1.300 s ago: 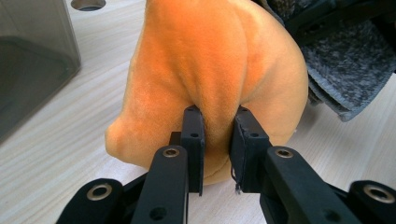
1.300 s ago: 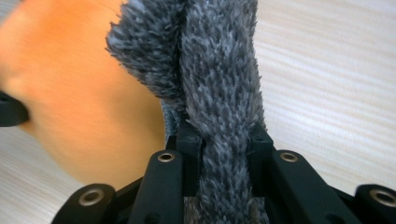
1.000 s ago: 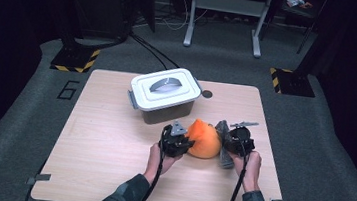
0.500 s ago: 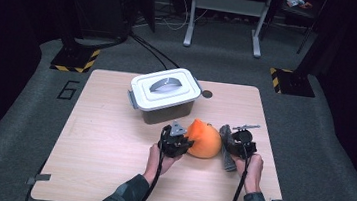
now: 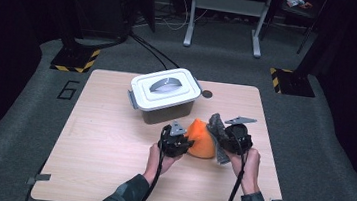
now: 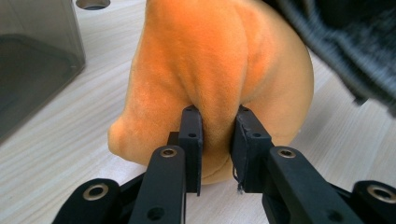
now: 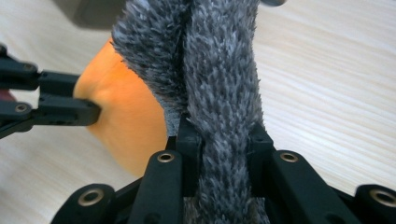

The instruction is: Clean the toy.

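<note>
Toward the right half of the counter point(image 5: 108, 173), a little nearer the front edge than the back, an orange plush toy point(image 5: 200, 139) sits between the two tools, just in front of a lidded white bin point(image 5: 164, 95). The left gripper point(image 6: 215, 135) has its fingers point(image 6: 191, 140) clenched on a fold of the orange plush, and the pile bulges out above the pinch, so the bite looks deep enough to hold. The right gripper point(image 7: 219, 140) is clamped on a strip of shaggy grey fabric point(image 7: 219, 70) that rises up between its fingers point(image 7: 187, 144) and lies against the orange body; from the high view that grey piece point(image 5: 217, 130) drapes over the toy's right side. I cannot tell whether the grey part is sewn to the toy or a separate cloth. If the aim is to pull the two apart or straighten them, I would say the left hand point(image 5: 157, 159) should stay low and steady as an anchor while the right hand point(image 5: 246, 164) draws slowly outward toward the right edge, watching for slipping fur. Soft pile gives little purchase, so a sudden tug would likely strip the grip or drag the toy into the bin.
</note>
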The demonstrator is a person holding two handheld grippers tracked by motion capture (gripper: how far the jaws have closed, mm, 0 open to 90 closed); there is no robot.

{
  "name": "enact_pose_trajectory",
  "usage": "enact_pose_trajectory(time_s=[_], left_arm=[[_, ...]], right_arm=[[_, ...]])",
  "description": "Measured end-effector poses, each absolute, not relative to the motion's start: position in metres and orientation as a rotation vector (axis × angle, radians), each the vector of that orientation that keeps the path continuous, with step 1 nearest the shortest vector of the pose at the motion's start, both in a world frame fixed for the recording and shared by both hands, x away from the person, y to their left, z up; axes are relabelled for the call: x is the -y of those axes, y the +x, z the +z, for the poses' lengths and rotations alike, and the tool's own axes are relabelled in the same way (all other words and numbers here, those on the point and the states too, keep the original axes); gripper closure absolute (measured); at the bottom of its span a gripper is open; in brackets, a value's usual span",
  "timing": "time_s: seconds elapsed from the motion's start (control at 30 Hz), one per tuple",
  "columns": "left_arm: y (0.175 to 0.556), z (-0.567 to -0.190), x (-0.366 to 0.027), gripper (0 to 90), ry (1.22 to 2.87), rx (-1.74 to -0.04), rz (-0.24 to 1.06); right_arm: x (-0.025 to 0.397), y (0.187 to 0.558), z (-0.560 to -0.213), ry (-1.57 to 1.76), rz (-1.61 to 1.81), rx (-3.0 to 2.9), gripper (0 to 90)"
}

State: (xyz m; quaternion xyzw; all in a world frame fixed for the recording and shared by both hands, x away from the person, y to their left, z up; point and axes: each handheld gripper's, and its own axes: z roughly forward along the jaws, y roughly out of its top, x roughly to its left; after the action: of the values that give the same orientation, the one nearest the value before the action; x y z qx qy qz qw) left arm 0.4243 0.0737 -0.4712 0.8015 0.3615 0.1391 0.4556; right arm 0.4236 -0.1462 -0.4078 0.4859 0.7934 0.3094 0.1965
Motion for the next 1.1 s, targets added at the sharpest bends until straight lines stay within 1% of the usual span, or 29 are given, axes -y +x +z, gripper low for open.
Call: enact_pose_trajectory(time_s=[0.03, 0.1, 0.13, 0.17, 0.2, 0.3, 0.4, 0.43, 0.47, 0.6, 0.7, 0.9, 0.97, 1.1], left_arm=[[0.425, -0.471, -0.075, 74.1, 1.984, -0.890, 0.338], [0.425, -0.470, -0.075, 69.5, 1.981, -0.884, 0.336], [0.426, -0.470, -0.077, 69.5, 1.988, -0.878, 0.336], [0.425, -0.469, -0.078, 63.6, 2.001, -0.864, 0.360], [0.425, -0.468, -0.077, 60.1, 2.016, -0.855, 0.392], [0.425, -0.468, -0.077, 51.4, 2.052, -0.836, 0.418], [0.428, -0.471, -0.076, 47.7, 2.063, -0.825, 0.419], [0.429, -0.471, -0.076, 48.5, 2.058, -0.815, 0.411], [0.429, -0.471, -0.076, 52.0, 2.058, -0.815, 0.411], [0.427, -0.475, -0.070, 72.0, 2.064, -0.794, 0.418], [0.426, -0.475, -0.070, 79.3, 2.035, -0.826, 0.397], [0.423, -0.470, -0.073, 81.8, 1.985, -0.866, 0.363], [0.421, -0.468, -0.073, 81.9, 1.971, -0.889, 0.353], [0.419, -0.466, -0.070, 81.8, 1.974, -0.883, 0.339]], right_arm=[[0.143, 0.425, -0.410, 1.361, 0.855, -2.233, 73.5], [0.140, 0.427, -0.415, 1.360, 0.837, -2.231, 73.6], [0.141, 0.428, -0.416, 1.358, 0.845, -2.231, 73.6], [0.142, 0.429, -0.417, 1.366, 0.848, -2.229, 73.6], [0.142, 0.430, -0.417, 1.359, 0.851, -2.227, 73.6], [0.143, 0.433, -0.419, 1.357, 0.845, -2.226, 73.6], [0.144, 0.435, -0.419, 1.360, 0.846, -2.226, 73.6], [0.144, 0.435, -0.419, 1.362, 0.843, -2.225, 73.6], [0.144, 0.435, -0.419, 1.362, 0.843, -2.225, 73.6], [0.145, 0.439, -0.421, 1.365, 0.860, -2.211, 73.5], [0.147, 0.439, -0.419, 1.379, 0.865, -2.201, 73.5], [0.148, 0.436, -0.409, 1.353, 0.892, -2.177, 73.5], [0.142, 0.432, -0.398, 1.317, 0.910, -2.179, 73.5], [0.131, 0.428, -0.389, 1.271, 0.928, -2.204, 73.5]])
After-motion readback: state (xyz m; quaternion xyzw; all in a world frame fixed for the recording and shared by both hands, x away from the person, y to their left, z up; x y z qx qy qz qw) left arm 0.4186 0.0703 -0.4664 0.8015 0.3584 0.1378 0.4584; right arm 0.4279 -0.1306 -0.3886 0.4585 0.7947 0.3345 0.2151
